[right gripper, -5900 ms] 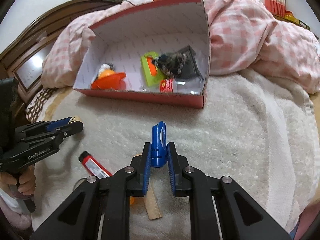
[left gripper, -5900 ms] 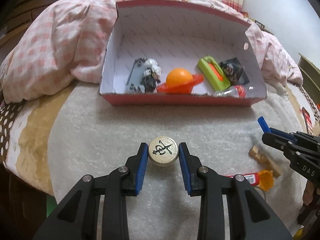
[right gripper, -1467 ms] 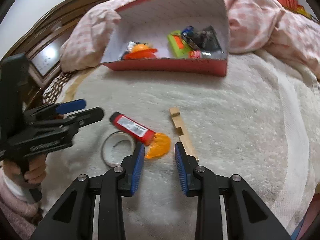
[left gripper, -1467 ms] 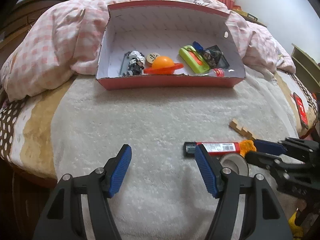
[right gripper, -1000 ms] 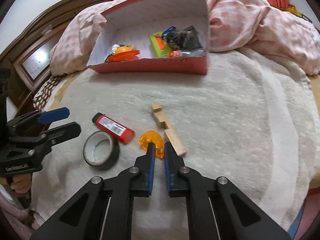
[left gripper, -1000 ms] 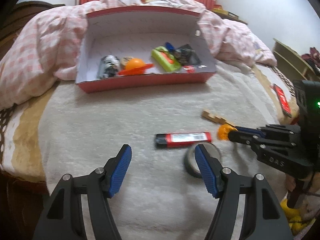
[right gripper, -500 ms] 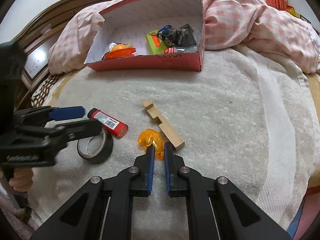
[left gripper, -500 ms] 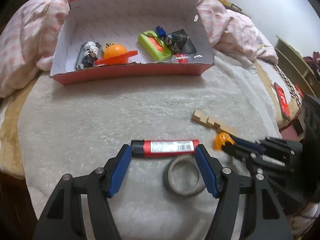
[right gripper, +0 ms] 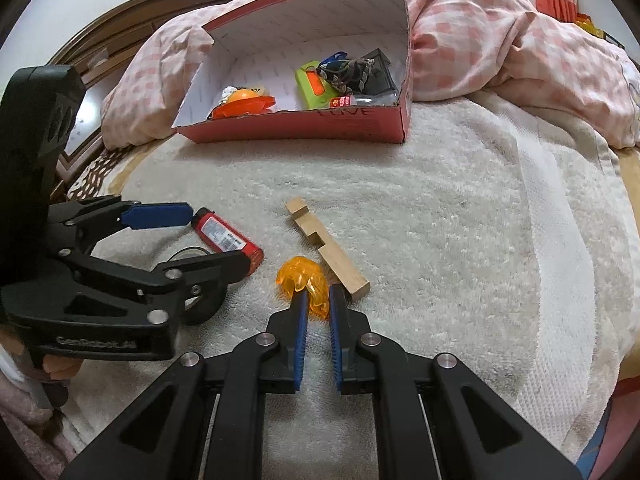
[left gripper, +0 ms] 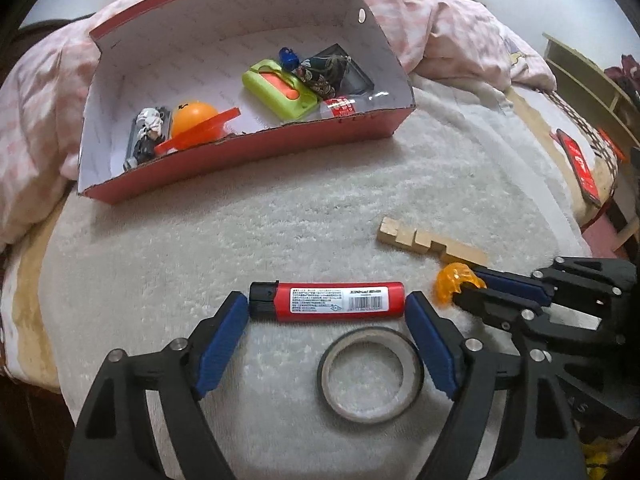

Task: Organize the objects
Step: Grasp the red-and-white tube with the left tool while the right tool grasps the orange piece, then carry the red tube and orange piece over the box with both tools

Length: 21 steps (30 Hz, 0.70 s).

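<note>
The lighter (left gripper: 326,302) lies on the bed, its long axis running straight across the gap of the left gripper (left gripper: 326,312), whose fingers are opening around both ends. The right gripper (right gripper: 317,300) is already clamped on the orange piece (right gripper: 302,282).

free: wide bare strip of white blanket (left gripper: 280,208) across the bed, between red box (left gripper: 248,160) and near clutter | obstacles: lighter (left gripper: 326,302), tape roll (left gripper: 370,374), wooden block (left gripper: 430,240), orange piece (right gripper: 304,282) bunched toward the near edge | box: front wall low, open top, far end backed by pink quilt (right gripper: 500,40) | right side of blanket: bare
</note>
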Available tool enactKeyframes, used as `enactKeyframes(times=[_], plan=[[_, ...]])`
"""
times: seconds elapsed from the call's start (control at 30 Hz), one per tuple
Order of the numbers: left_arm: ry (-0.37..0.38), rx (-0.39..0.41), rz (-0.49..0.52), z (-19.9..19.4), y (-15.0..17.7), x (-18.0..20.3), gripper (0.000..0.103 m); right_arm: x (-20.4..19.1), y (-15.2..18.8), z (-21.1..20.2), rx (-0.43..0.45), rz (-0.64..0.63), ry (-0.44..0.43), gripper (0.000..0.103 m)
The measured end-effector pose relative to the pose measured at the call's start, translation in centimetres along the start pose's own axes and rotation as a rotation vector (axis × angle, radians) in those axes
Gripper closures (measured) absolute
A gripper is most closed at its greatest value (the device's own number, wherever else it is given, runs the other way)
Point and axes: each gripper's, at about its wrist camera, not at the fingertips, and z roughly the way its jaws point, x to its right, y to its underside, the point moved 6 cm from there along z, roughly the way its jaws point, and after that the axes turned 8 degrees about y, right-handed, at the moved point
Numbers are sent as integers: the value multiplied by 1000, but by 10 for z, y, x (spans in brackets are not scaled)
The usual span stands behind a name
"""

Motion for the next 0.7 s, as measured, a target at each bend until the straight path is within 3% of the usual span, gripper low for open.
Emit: enactKeyframes(times=[0.13,0.37,0.7], plan=[[35,2,-63,6,-1,-6,19,0,1,0,2,-1,2,92],[-36,0,8,12,0,2,19,-1,1,0,3,8,-5,91],[-1,26,-44,2,5,-5,21,-4,2,-1,5,2,-6,87]])
